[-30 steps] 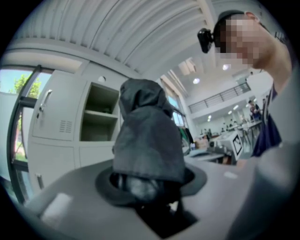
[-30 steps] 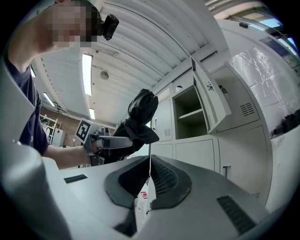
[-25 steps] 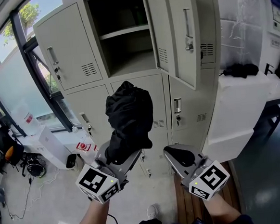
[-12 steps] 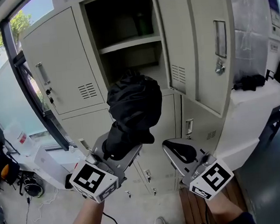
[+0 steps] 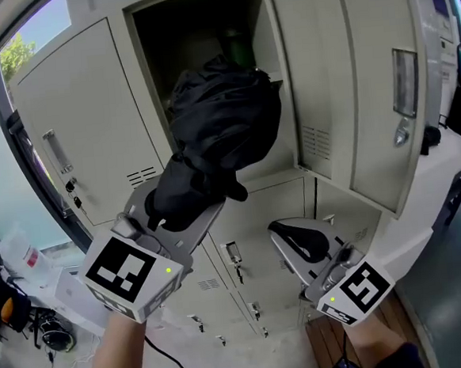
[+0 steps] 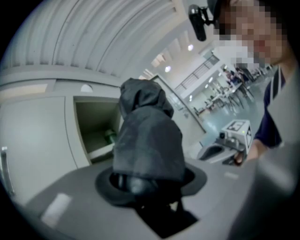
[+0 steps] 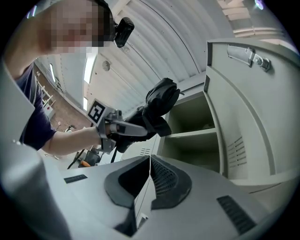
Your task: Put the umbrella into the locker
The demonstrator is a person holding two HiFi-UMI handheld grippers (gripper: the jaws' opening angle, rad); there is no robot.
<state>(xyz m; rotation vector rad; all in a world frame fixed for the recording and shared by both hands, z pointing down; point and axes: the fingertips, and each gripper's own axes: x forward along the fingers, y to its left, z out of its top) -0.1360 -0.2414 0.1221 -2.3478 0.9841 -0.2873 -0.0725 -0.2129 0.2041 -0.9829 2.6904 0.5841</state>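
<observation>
Standing open, the locker (image 5: pixel 90 111) shows its upper compartment (image 5: pixel 179 40) with the door (image 5: pixel 366 89) swung out to the right. Inside are a shelf (image 7: pixel 192 134) and something green (image 5: pixel 240 47) at the back, too dim to name. The umbrella (image 5: pixel 222 124), a folded black bundle of crumpled fabric, is held up just in front of that opening, its bulky end uppermost. The left tongs (image 5: pixel 186 210) are closed partway, clamping the umbrella's narrower lower end. The right tongs (image 5: pixel 295 242), lower and apart, are closed tip to tip on nothing.
</observation>
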